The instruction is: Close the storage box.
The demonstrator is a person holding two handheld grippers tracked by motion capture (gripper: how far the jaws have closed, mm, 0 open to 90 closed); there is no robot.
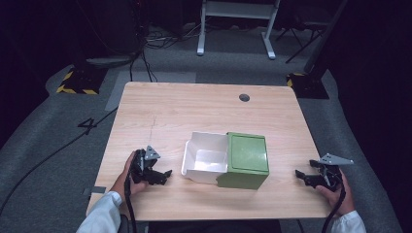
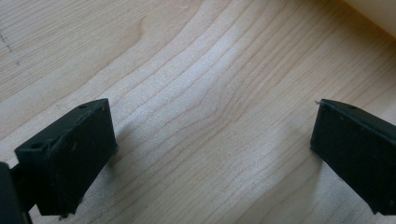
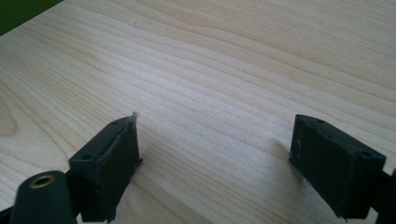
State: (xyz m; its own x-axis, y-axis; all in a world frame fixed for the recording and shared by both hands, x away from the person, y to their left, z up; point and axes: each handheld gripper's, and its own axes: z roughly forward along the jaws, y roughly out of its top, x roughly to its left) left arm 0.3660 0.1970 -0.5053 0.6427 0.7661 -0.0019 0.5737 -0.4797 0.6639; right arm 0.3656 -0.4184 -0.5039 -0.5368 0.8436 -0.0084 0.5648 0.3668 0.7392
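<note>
Wide apart and empty, the jaws of both handheld grippers rest low over the wooden table (image 1: 160, 111), nothing between them but bare grain. The left gripper (image 1: 163, 175) sits near the front edge with its jaws turned toward the white drawer (image 1: 204, 156), just beside it but not touching. The right gripper (image 1: 303, 177) lies well apart on the far side of the green box (image 1: 247, 160), aimed at its flank. Each hand seems parked flanking the box, a stance that suggests readiness to steady the green shell with one tool and work the drawer with the other.

The drawer stands pulled out to the left of its green housing, open side up and apparently empty, near the table's front centre. A round cable hole (image 1: 244, 97) marks the far tabletop. Beyond the table, cables (image 1: 145, 53) trail over grey carpet, and a white desk frame (image 1: 238, 19) stands in the dark. Nothing blocks either gripper's path to the box.
</note>
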